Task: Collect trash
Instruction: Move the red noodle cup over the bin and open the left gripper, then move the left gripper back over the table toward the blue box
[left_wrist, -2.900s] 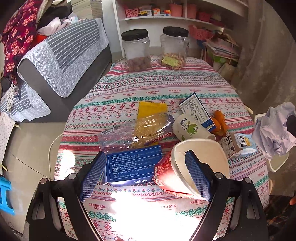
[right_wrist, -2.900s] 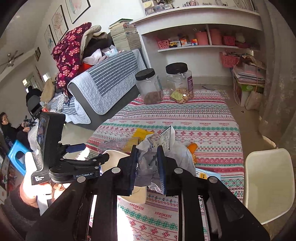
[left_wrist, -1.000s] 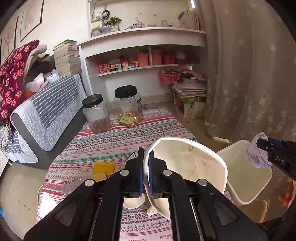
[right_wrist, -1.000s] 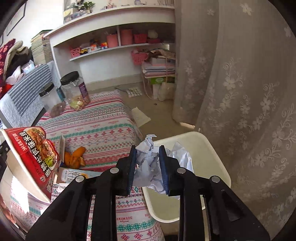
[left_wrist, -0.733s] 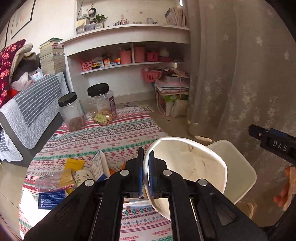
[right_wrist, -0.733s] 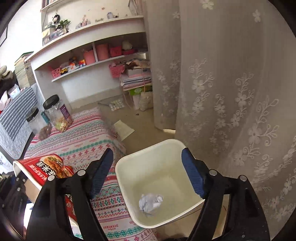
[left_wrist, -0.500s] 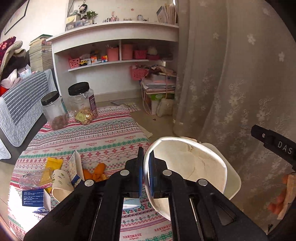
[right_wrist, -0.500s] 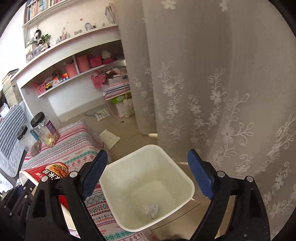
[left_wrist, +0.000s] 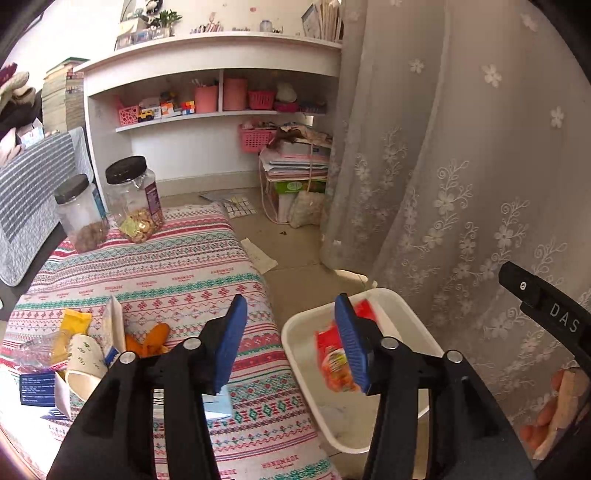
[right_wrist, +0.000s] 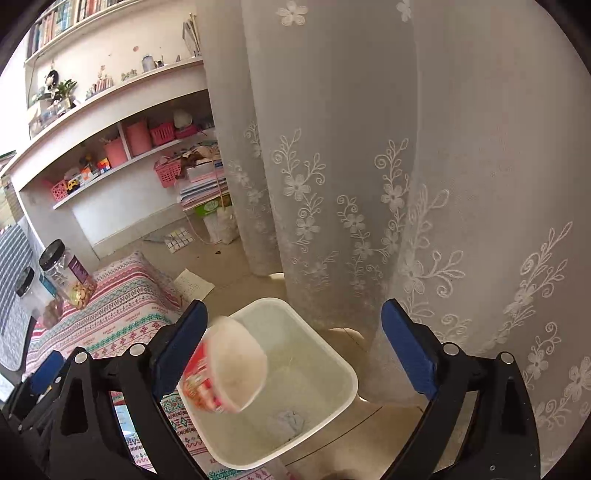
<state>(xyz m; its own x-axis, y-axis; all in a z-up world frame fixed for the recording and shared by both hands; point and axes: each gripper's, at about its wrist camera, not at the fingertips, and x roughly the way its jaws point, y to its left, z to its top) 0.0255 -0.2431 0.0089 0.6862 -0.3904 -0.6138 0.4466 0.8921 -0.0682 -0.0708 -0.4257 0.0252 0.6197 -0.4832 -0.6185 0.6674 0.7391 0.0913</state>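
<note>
Over the white bin (right_wrist: 332, 373), a blurred red noodle cup (right_wrist: 225, 373) tilts, cream inside showing; left gripper (left_wrist: 291, 339) just opened, right gripper (right_wrist: 291, 343) wide, both empty.

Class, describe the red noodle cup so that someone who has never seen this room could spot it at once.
Start at the lace curtain; at its foot, beside the patterned table, stands a white bin. The noodle cup is over that bin's mouth, tipped on its side. It alone is red with a pale inside; the crumpled paper on the bin's floor is grey.
</note>
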